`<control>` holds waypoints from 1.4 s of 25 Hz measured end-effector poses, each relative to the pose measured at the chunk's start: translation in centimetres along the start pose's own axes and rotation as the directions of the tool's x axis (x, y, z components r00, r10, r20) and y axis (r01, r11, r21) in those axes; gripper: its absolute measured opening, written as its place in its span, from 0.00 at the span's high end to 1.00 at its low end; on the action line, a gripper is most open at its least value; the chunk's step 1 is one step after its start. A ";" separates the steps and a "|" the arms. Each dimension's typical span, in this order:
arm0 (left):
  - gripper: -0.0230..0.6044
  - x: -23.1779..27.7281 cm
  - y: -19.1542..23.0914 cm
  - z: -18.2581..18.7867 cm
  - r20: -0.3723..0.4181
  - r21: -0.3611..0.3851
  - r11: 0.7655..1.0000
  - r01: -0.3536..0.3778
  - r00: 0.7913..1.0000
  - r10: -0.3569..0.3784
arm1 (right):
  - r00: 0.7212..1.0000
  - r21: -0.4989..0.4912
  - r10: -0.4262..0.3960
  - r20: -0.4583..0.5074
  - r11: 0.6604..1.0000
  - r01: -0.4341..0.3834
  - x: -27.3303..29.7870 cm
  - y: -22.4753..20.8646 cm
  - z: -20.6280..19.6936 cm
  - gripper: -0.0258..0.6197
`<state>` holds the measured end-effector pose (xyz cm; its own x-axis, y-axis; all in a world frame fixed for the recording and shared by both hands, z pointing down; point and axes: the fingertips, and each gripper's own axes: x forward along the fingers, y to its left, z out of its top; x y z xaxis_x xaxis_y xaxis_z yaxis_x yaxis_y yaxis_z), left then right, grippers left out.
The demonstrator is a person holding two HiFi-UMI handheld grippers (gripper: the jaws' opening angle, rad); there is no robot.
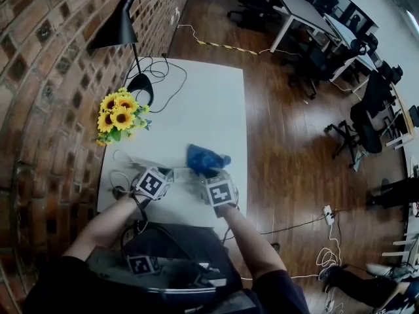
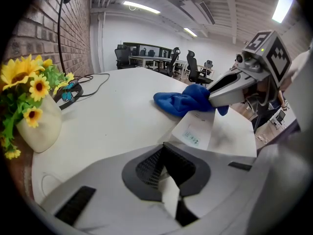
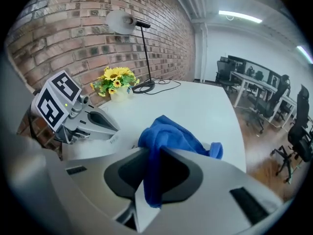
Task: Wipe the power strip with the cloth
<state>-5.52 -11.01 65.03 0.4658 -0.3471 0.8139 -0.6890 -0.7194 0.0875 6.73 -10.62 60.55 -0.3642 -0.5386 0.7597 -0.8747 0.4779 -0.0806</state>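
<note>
The white power strip (image 1: 185,174) lies near the front of the white table (image 1: 203,103), its label side up in the left gripper view (image 2: 195,131). My left gripper (image 1: 169,175) (image 2: 168,192) is shut on the strip's near end, and a white piece shows between its jaws. A crumpled blue cloth (image 1: 204,157) (image 2: 183,101) (image 3: 168,138) rests at the strip's far end. My right gripper (image 1: 208,175) (image 3: 149,190) is shut on a fold of the cloth, which hangs down between its jaws. In the left gripper view the right gripper (image 2: 212,99) reaches into the cloth from the right.
A vase of sunflowers (image 1: 121,118) (image 2: 29,111) stands at the table's left, by the brick wall. A black lamp (image 1: 121,28) with cables (image 1: 160,70) stands behind it. A white cable coil (image 1: 121,175) lies left of the strip. The table's right edge drops to the wooden floor.
</note>
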 end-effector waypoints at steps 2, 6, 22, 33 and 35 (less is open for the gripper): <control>0.94 0.0 0.0 0.0 0.002 0.001 1.000 -0.002 1.000 0.002 | 1.000 -0.013 0.007 -0.015 1.000 -0.007 0.3 0.6 0.2 0.86; 0.94 0.0 0.0 0.0 0.008 0.000 1.000 0.005 1.000 -0.005 | 0.999 -0.013 0.018 -0.048 1.000 -0.019 0.7 0.9 0.3 0.86; 0.94 0.1 -0.1 -0.3 0.016 0.004 1.000 0.015 1.000 -0.015 | 0.973 -0.076 0.212 -0.090 0.973 -0.219 3.2 8.5 2.8 0.86; 0.94 0.0 -0.9 0.2 0.029 -0.012 0.999 0.050 0.998 -0.050 | 0.966 -0.095 0.238 -0.101 0.964 -0.247 3.5 9.3 3.1 0.86; 0.94 -0.2 -1.4 0.2 0.028 -0.020 0.997 0.068 0.997 -0.068 | 0.964 -0.078 0.241 -0.112 0.965 -0.250 3.4 9.5 3.0 0.86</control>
<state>-4.54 -9.99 64.63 0.5271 -0.3144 0.7895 -0.6663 -0.7296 0.1543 -3.75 -10.02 60.43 -0.5262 -0.3262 0.7853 -0.7280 0.6501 -0.2177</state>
